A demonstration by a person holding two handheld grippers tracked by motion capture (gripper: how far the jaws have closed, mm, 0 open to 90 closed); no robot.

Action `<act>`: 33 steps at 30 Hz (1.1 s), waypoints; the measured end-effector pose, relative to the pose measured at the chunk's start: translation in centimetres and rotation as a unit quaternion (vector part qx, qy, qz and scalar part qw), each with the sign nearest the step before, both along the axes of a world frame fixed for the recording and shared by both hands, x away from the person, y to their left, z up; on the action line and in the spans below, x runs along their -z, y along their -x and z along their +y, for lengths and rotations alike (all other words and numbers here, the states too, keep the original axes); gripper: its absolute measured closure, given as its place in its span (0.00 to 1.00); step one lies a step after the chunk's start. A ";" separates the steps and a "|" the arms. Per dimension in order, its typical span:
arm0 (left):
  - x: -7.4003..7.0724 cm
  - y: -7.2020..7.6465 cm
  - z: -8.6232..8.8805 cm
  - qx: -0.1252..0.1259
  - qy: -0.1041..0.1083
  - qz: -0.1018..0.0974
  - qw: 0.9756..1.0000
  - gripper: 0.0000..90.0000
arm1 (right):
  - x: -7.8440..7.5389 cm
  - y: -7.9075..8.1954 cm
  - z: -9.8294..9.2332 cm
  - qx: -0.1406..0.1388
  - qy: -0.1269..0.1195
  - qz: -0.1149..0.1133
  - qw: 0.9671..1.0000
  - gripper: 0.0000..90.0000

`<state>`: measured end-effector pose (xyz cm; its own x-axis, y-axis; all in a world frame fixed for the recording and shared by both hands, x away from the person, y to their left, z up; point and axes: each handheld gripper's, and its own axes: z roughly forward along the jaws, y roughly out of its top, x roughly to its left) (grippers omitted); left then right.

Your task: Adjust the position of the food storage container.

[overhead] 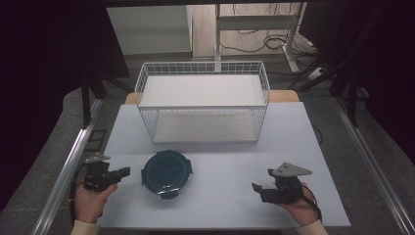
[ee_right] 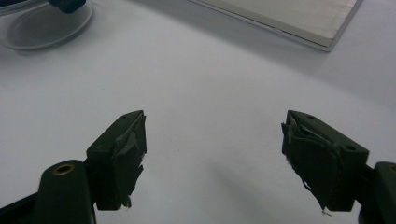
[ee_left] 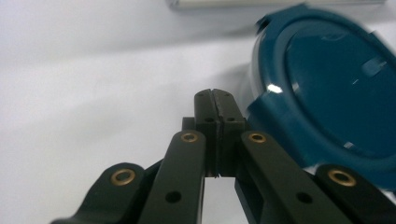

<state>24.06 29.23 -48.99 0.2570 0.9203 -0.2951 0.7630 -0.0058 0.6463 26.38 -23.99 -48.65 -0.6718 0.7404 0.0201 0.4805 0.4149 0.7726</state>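
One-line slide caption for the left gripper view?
Left tool shut, tips beside the blue lid on the white table.

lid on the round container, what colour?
Dark teal-blue lid, clearest in the left gripper view; it sits on a clear container.

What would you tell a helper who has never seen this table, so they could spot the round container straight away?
Start from the white wire basket at the far side of the pale table. Just in front of it, left of centre, lies the container, close to the left gripper. It is the one round thing there, with a dark teal lid and clip tabs around the rim.
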 end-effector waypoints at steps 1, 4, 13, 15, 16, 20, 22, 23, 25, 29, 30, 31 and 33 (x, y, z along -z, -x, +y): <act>0.6 0.4 0.0 -0.004 0.007 0.007 1.000 1.00 | -0.1 0.0 -0.1 -0.001 0.000 -0.001 1.000 0.24; 1.1 0.6 0.0 -0.007 0.011 0.018 1.000 1.00 | -0.3 -0.1 -0.4 -0.002 0.000 -0.005 1.000 0.24; 2.0 0.3 -0.3 0.003 0.028 0.030 0.999 1.00 | -0.2 -0.2 -0.4 0.002 -0.004 -0.003 1.000 0.24; 2.2 0.0 -0.5 0.007 0.027 0.032 0.999 1.00 | -0.2 -0.2 -0.4 0.003 -0.005 -0.005 1.000 0.24; 2.3 -0.3 -0.7 0.010 0.028 0.035 0.999 1.00 | -0.2 -0.2 -0.4 0.003 -0.005 -0.005 1.000 0.24; 2.5 -1.3 -2.0 0.035 0.030 0.045 0.998 1.00 | -0.4 0.0 -0.4 0.006 -0.002 -0.010 1.000 0.24; 2.5 -1.3 -2.2 0.039 0.025 0.048 0.998 1.00 | -0.4 0.0 -0.4 0.007 -0.001 -0.011 1.000 0.24; 2.6 -1.3 -2.3 0.040 0.024 0.049 0.998 1.00 | -0.4 0.0 -0.5 0.008 0.000 -0.011 1.000 0.24; 2.6 -1.4 -2.2 0.039 0.032 0.051 0.997 1.00 | -0.3 0.0 -0.7 0.012 0.001 -0.009 1.000 0.24; 2.6 -1.4 -2.2 0.037 0.034 0.051 0.997 1.00 | -0.3 0.0 -0.8 0.014 0.000 -0.010 1.000 0.24; 2.6 -1.4 -2.2 0.035 0.034 0.050 0.998 1.00 | -0.4 0.0 -0.8 0.015 0.000 -0.011 1.000 0.24; 2.6 -1.4 -2.2 0.035 0.034 0.050 0.998 1.00 | -0.4 0.0 -0.8 0.015 0.000 -0.011 1.000 0.24; 2.7 -1.4 -2.3 0.034 0.032 0.050 0.998 1.00 | -0.4 0.0 -0.8 0.017 0.000 -0.011 1.000 0.24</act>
<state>25.46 26.95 -51.66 0.2841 0.8801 -0.3804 0.8231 -0.0204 0.5675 26.42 -24.80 -48.24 -0.6468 0.7626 0.0057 0.4767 0.3985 0.7836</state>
